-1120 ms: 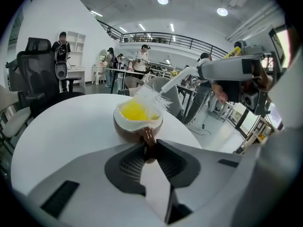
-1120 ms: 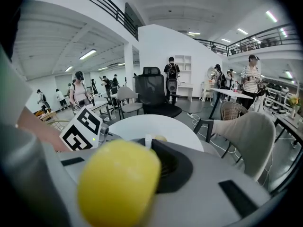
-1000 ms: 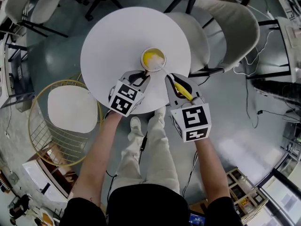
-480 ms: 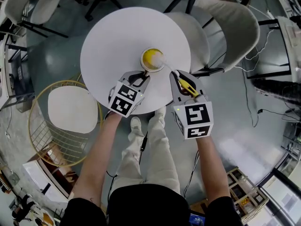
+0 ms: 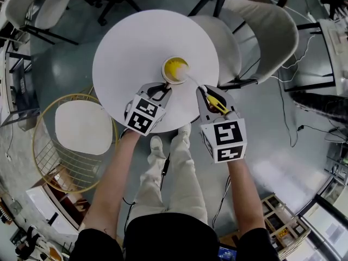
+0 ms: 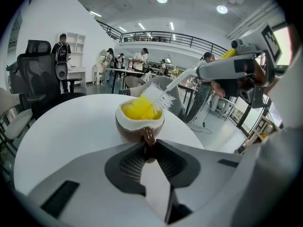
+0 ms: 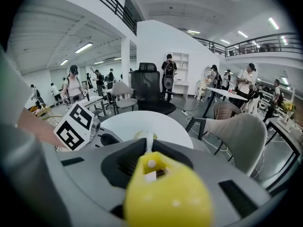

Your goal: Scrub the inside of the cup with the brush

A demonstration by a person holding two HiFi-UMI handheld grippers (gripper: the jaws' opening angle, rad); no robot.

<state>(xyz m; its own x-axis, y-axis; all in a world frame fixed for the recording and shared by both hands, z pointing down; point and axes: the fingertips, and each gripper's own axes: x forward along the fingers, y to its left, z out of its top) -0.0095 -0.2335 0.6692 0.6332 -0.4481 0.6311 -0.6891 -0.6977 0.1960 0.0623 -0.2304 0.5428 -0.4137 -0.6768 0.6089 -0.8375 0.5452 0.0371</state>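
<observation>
Your left gripper (image 5: 159, 90) clamps the brown, yellow-lined cup (image 5: 175, 69) by its handle on the round white table (image 5: 130, 42); your right gripper (image 5: 206, 94) grips the yellow-handled brush (image 5: 216, 103). Its bristles have slid to the cup's right rim; scrubbing looks under way.

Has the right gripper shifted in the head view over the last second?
Yes, slightly. The right gripper with its brush has slid rightward along the white table's near edge, away from the cup.
</observation>
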